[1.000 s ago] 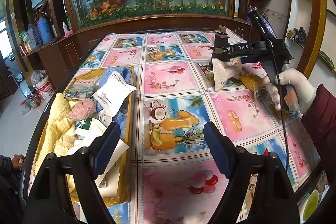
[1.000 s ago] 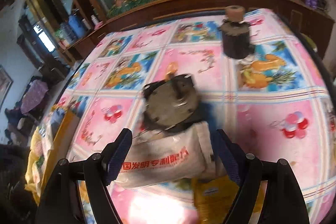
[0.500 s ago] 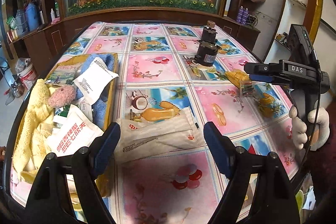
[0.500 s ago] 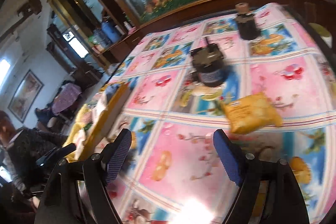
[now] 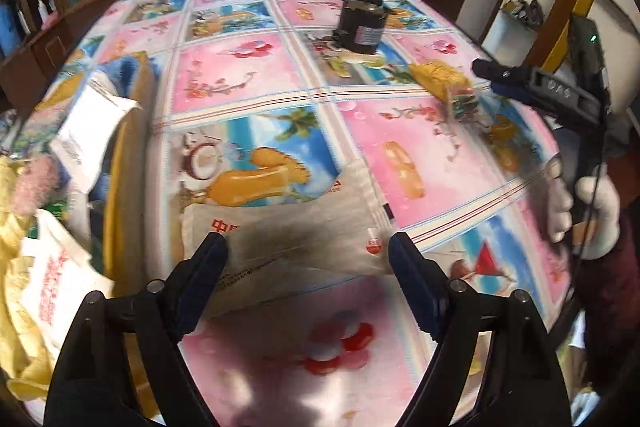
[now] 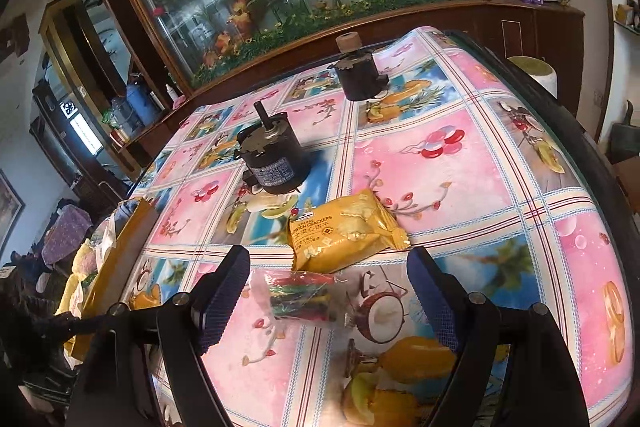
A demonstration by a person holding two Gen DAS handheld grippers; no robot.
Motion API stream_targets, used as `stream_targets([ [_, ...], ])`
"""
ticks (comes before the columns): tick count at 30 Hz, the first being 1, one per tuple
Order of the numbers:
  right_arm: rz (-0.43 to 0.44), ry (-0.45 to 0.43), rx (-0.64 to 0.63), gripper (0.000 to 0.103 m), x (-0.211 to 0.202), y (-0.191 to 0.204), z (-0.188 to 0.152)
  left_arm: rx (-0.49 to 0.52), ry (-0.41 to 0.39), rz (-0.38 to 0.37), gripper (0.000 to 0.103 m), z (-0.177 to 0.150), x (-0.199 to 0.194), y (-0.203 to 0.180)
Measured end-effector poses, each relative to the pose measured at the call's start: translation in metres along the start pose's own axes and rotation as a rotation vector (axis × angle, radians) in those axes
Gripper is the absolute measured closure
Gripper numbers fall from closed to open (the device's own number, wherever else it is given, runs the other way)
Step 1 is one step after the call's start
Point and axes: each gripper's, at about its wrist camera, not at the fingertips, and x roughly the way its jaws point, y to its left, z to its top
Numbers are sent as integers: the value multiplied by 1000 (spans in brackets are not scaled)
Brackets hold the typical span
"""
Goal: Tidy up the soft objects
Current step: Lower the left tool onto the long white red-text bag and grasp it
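Note:
A flat white packet with red print point(image 5: 288, 227) lies on the table between the fingers of my open left gripper point(image 5: 308, 255), and I cannot tell whether they touch it. The yellow box point(image 5: 124, 163) to its left holds a yellow towel point(image 5: 16, 307), a pink fluffy piece point(image 5: 32, 183), a blue cloth and white packets. My right gripper point(image 6: 328, 279) is open just above a small clear bag of coloured pieces point(image 6: 300, 295). Just beyond that bag lies a yellow cracker packet point(image 6: 344, 235).
Two heavy black motors point(image 6: 276, 163) point(image 6: 358, 75) stand farther back on the flowered tablecloth. A white-gloved hand point(image 5: 584, 211) holds the right gripper at the table's right edge. A wooden-framed glass display runs behind the table.
The right gripper let go of the white packet, which now lies in front of the left gripper. The left gripper moved in around it. The right gripper swung back to the clear bag.

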Motion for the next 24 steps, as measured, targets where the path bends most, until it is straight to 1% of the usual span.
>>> stream_targets([
  [2, -12, 3, 17, 19, 1, -3, -2, -20, 2, -71, 19, 5, -4, -6],
  [4, -29, 4, 23, 19, 2, -6, -3, -25, -30, -98, 19, 9, -17, -10],
  [5, -40, 2, 21, 19, 2, -6, -4, -15, -50, -88, 19, 11, -23, -12],
  [7, -73, -9, 12, 19, 2, -6, -5, 11, -74, -38, 19, 13, -32, -12],
  [9, -123, -18, 9, 19, 1, -8, -7, 27, -67, 13, 19, 12, -31, -9],
  [11, -128, -37, 26, 18, 0, -12, -6, 48, -56, 74, 19, 9, -28, -9],
  [13, -119, -11, 32, 18, 5, -14, -6, 61, -58, 131, 19, 9, -23, -7],
  [14, -114, -8, 39, 18, 5, -16, -6, 60, -58, 140, 19, 10, -20, -7],
  [16, -111, -8, 57, 18, 5, -20, -5, 78, -59, 113, 19, 12, -18, -10],
  [20, -106, 10, 81, 17, 7, -24, -4, 171, -73, 116, 19, 13, -2, -29],
  [22, -111, 25, 103, 17, 10, -27, -4, 177, -59, 120, 19, 13, 12, -32],
  [24, -74, 52, 146, 16, 12, -33, -4, 171, -54, 114, 19, 12, 21, -33],
])
